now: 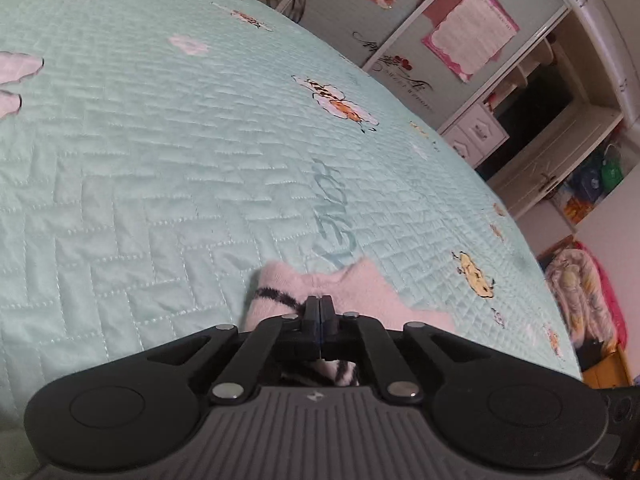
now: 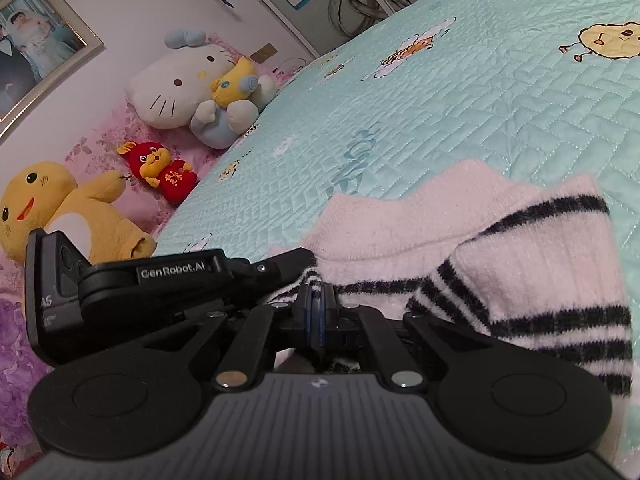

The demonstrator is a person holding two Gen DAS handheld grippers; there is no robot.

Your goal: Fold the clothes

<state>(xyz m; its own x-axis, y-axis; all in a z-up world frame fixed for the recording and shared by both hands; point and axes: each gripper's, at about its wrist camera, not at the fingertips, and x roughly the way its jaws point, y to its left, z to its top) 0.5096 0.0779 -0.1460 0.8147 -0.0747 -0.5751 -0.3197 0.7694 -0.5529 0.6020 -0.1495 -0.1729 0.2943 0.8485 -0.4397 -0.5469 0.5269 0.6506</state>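
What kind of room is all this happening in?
Most likely a home bedroom: a wide bed under a quilted mint bedspread, plush toys piled at its head, and a built-in wardrobe along the wall.

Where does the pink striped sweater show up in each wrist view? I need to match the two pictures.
Left wrist view: the pink striped sweater sits at bottom centre, just beyond the left claw.
Right wrist view: the sweater fills the lower right, spreading from the right claw.
Shared landmark: the blue lettering stitched into the mint quilt, just beyond the sweater.
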